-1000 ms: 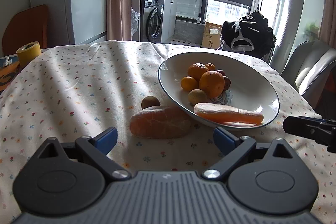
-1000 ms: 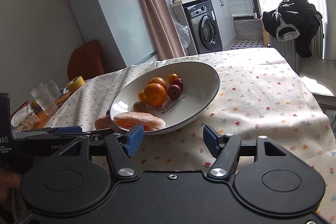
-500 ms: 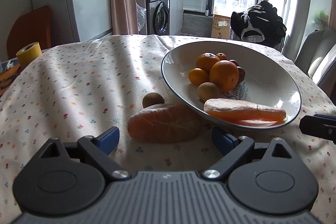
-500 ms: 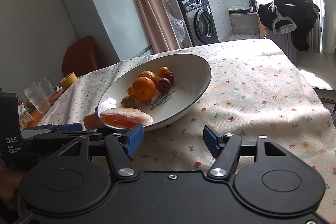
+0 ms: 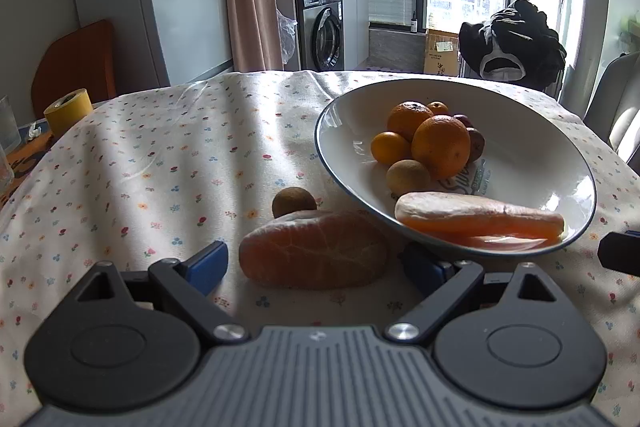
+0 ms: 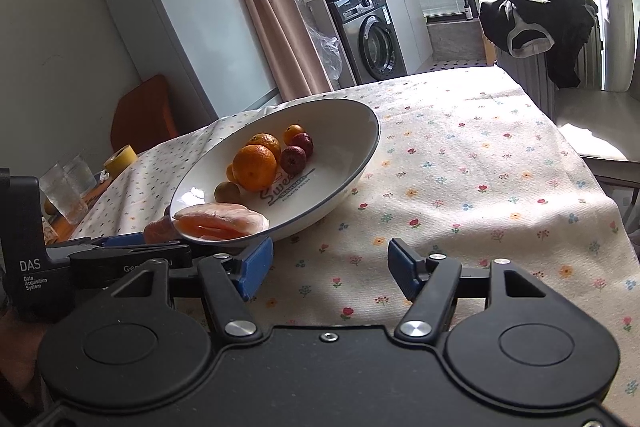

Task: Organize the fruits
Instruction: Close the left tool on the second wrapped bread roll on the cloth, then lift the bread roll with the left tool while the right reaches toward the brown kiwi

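A peeled orange segment point(image 5: 314, 253) lies on the flowered tablecloth, just ahead of my open left gripper point(image 5: 320, 265), whose blue pads flank it without touching. Behind it sits a small brown fruit point(image 5: 293, 202). The white bowl point(image 5: 336, 131) to the right holds oranges point(image 5: 440, 147), dark red fruits, a brown fruit and another peeled segment point(image 5: 478, 217). In the right wrist view my right gripper point(image 6: 330, 267) stands open over bare cloth, right of the bowl point(image 6: 360, 151). The left gripper point(image 6: 132, 255) shows at its left, with the loose segment point(image 6: 158, 229) mostly hidden.
A yellow tape roll point(image 5: 68, 111) and drinking glasses point(image 6: 68, 187) stand at the table's left edge. A chair with black clothing point(image 5: 512, 45) is beyond the far edge. A grey chair point(image 5: 616, 107) is at the right. Open cloth stretches left of the bowl.
My left gripper has moved forward and lower, so the loose segment now sits between its pads. The right gripper has drifted slightly right and back from the bowl.
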Available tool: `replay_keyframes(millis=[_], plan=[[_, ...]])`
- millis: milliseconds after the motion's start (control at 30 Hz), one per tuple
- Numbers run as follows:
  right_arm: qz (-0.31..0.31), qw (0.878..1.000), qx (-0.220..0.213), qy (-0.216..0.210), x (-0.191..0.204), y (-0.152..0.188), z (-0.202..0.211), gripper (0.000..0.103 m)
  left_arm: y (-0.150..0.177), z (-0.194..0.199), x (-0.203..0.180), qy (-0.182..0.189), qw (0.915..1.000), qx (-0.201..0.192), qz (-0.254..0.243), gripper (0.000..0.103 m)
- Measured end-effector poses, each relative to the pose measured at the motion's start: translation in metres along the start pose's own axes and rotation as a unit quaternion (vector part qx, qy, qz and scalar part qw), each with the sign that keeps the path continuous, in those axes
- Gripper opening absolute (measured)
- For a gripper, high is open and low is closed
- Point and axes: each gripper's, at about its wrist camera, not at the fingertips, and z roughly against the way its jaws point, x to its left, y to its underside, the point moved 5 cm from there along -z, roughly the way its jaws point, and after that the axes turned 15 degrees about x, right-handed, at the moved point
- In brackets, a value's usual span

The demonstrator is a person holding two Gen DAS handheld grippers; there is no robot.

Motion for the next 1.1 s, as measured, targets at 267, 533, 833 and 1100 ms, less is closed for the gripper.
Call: replay_keyframes(millis=[267,533,833,1100], plan=[[0.0,1.0,-0.004,0.0,0.003,0.0,0.005,0.066,-0.003,-0.001,0.0,0.003,0.9999,-0.002,0.012,0.082],[0.015,1.0,-0.003,-0.003,0.016,0.001,0.009,0.066,0.004,0.007,0.007,0.012,0.9997,-0.004,0.02,0.072],[0.039,0.999,0.006,-0.009,0.041,0.002,0.004,0.066,0.01,0.02,0.028,0.032,0.9985,-0.014,0.042,0.072],[0.068,0.997,0.017,-0.024,0.073,0.002,-0.008,0.066,0.015,0.03,0.059,0.036,0.9965,-0.02,0.073,0.072]])
